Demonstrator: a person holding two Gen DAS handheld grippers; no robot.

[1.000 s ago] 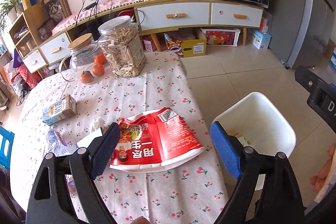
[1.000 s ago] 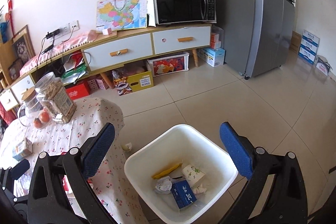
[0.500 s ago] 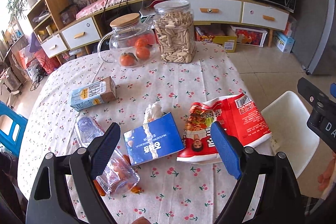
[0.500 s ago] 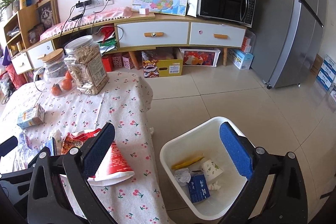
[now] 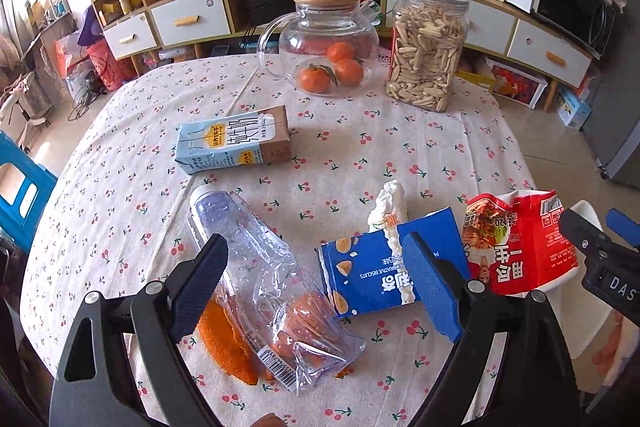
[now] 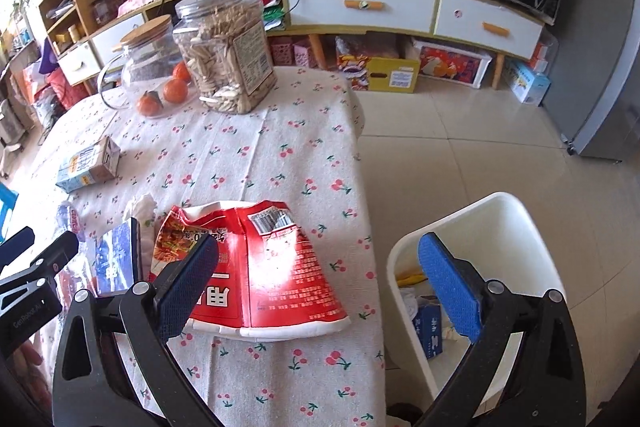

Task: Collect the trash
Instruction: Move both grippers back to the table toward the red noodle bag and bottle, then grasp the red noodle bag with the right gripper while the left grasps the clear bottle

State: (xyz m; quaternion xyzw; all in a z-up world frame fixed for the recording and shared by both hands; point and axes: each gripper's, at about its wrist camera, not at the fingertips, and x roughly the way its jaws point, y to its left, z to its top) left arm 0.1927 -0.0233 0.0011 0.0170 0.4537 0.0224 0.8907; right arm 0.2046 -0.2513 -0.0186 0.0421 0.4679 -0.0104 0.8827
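Left claw [image 5: 316, 275] wide, empty, above crushed bottle [image 5: 256, 279] and blue biscuit box [image 5: 372, 267] at lower centre of table [image 5: 120, 187]. Right claw [image 6: 316, 283] wide, empty, over red wrapper [image 6: 276, 267]; white bin [image 6: 516, 223] lower right.

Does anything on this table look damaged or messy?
Yes. A crushed plastic bottle lies on orange peel, a crumpled tissue rests on a blue biscuit packet, and a torn red noodle cup lies flattened.
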